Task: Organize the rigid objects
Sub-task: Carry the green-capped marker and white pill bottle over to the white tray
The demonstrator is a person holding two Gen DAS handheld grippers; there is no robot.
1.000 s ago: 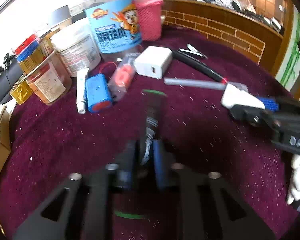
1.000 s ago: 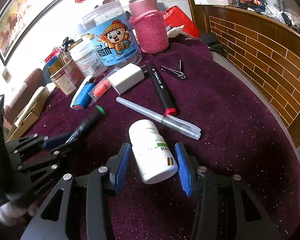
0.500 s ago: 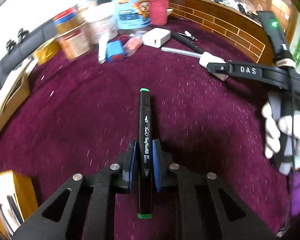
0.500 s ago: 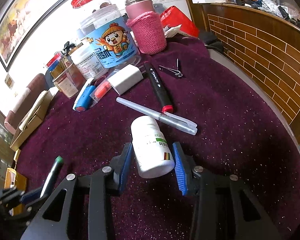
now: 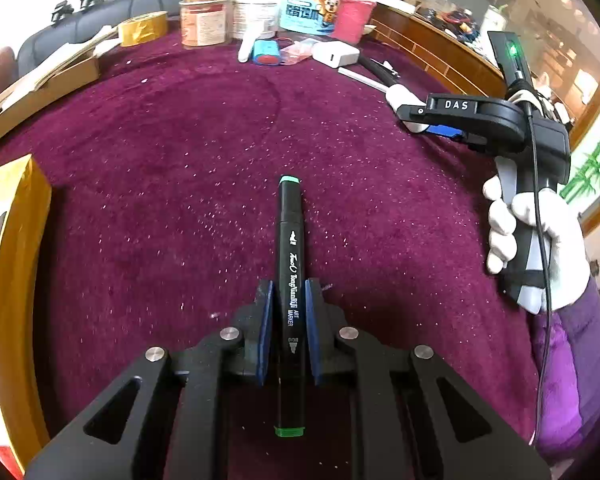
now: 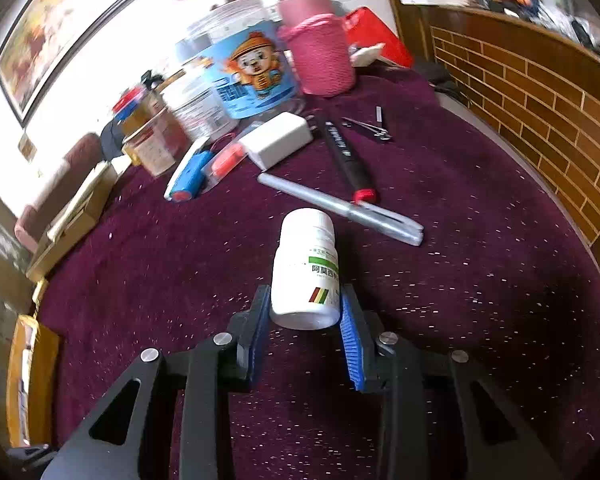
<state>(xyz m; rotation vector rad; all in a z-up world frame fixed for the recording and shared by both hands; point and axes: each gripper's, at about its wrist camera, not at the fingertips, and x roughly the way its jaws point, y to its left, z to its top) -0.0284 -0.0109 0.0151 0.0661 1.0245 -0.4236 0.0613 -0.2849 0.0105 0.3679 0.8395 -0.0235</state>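
A black art marker (image 5: 290, 280) with green ends sits lengthwise between the blue pads of my left gripper (image 5: 287, 292), which is shut on it above the purple cloth (image 5: 180, 200). In the right wrist view a white pill bottle (image 6: 306, 272) lies with its cap pointing away. My right gripper (image 6: 305, 304) is closing on the bottle, and both pads touch its sides. The left wrist view shows the right gripper (image 5: 424, 118) at upper right, held by a white-gloved hand (image 5: 532, 232), with the bottle's cap (image 5: 400, 96) sticking out.
Behind the bottle lie a silver pen (image 6: 340, 208), a black marker with a red end (image 6: 348, 156), nail clippers (image 6: 370, 126), a white charger (image 6: 280, 140) and a blue battery pack (image 6: 188, 176). Jars (image 6: 252, 72) and a pink flask (image 6: 320, 52) stand at the back. A yellow box (image 5: 16, 280) sits at the left edge.
My left gripper has carried the marker away from the clutter, and the yellow box has come into view at the left. The right jaws have narrowed onto the pill bottle.
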